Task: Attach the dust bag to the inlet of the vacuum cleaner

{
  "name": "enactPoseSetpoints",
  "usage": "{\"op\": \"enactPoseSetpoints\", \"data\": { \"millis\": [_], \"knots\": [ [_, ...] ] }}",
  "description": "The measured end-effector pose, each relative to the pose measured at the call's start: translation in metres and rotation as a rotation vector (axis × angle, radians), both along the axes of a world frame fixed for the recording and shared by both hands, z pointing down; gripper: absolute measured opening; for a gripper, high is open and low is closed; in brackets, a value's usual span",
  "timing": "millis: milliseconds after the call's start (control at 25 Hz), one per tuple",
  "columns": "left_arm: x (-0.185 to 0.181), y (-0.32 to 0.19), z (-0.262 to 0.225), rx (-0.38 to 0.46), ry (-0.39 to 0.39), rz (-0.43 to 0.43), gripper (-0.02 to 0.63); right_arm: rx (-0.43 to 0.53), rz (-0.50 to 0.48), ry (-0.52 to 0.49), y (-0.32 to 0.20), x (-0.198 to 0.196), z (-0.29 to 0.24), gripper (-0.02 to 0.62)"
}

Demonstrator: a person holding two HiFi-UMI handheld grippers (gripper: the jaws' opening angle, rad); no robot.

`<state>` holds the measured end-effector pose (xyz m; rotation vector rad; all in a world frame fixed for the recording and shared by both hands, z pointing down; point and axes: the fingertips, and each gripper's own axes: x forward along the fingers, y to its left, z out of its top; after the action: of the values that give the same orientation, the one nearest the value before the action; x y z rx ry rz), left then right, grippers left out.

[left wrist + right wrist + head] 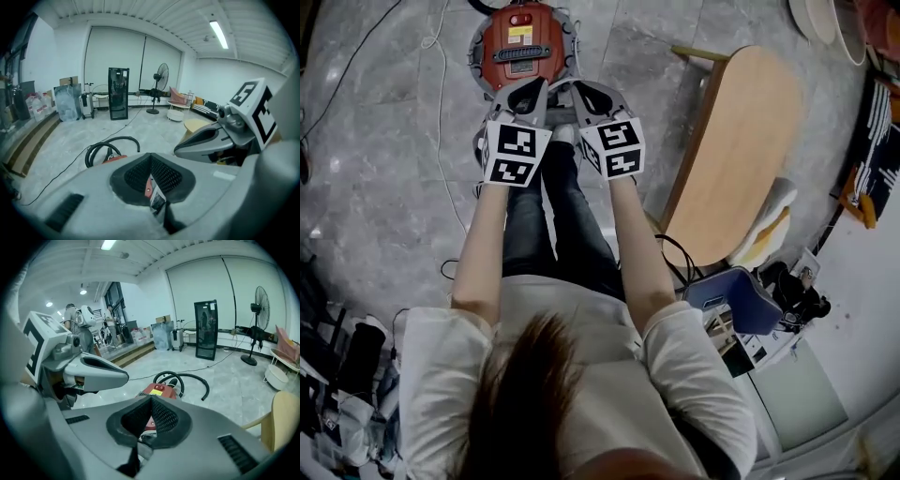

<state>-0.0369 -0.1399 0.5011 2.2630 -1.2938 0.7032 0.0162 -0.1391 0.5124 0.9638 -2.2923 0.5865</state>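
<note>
1. The round red vacuum cleaner sits on the grey marbled floor straight ahead of you. Its black ribbed hose loops on the far side.
2. Your left gripper and right gripper hang close side by side over its near edge. Each has its fingers pressed together, with nothing I can make out between them.
3. Your legs in dark jeans stand just beneath the grippers.
4. A thin white cable trails along the left, and a pale oval wooden table stands near on the right.
</note>
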Motion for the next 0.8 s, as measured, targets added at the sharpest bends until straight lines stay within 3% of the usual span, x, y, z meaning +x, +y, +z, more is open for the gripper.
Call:
{"op": "enactPoseSetpoints", "data": {
  "millis": [520,800],
  "knots": [
    [-0.009,-0.022,-0.138,0.185,0.009,-0.031,0.017,0.165,0.108,-0.091,-0.011,0.013,-0.133,0.000],
    [-0.006,-0.015,-0.202,0.265,0.006,-0.034,0.017,0.240,0.084,-0.097,-0.004,0.018,-0.203,0.000]
  ]
}}
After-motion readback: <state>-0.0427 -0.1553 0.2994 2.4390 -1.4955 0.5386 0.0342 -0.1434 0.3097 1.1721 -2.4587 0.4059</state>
